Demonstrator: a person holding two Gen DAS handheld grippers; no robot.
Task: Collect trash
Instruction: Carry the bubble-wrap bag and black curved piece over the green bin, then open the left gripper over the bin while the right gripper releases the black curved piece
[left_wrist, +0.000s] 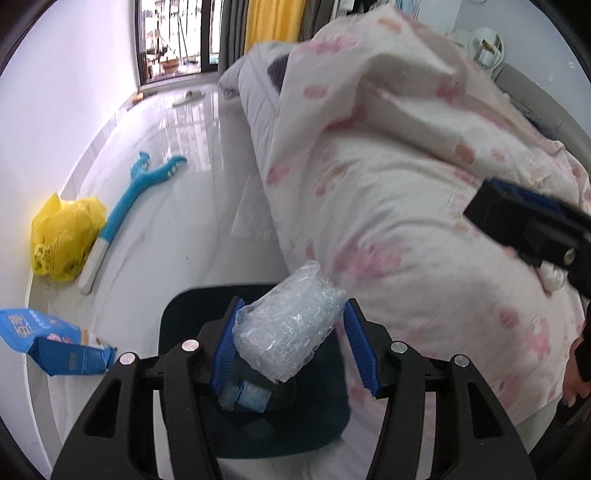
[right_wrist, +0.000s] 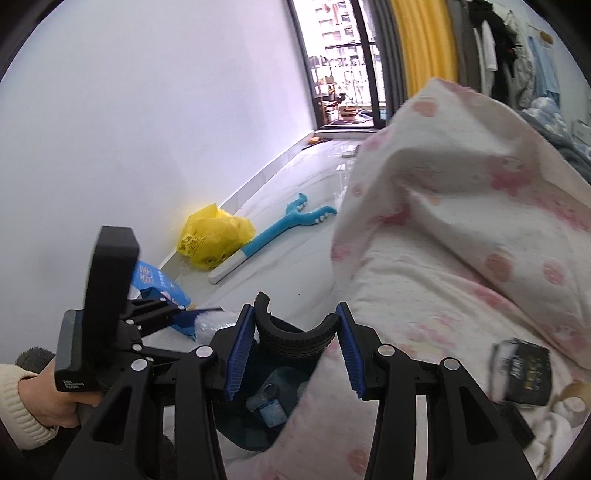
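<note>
In the left wrist view my left gripper (left_wrist: 291, 334) has its blue pads around a crumpled wad of clear bubble wrap (left_wrist: 290, 323), right above a dark bin (left_wrist: 325, 421); the right pad looks slightly apart from the wad. A crushed plastic bottle (left_wrist: 245, 397) lies in the bin. In the right wrist view my right gripper (right_wrist: 297, 345) is shut on a curved piece of black rubber tyre (right_wrist: 295, 332), held over the same bin (right_wrist: 240, 424), where the bottle (right_wrist: 269, 404) shows. The left gripper's body (right_wrist: 107, 306) is at the left.
A bed with a pink-patterned quilt (left_wrist: 406, 184) fills the right side. On the floor lie a yellow plastic bag (left_wrist: 62, 236), a blue toy grabber (left_wrist: 129, 199) and a blue packet (left_wrist: 55, 347). A dark packet (right_wrist: 521, 373) and tape roll (right_wrist: 572, 402) lie on the quilt.
</note>
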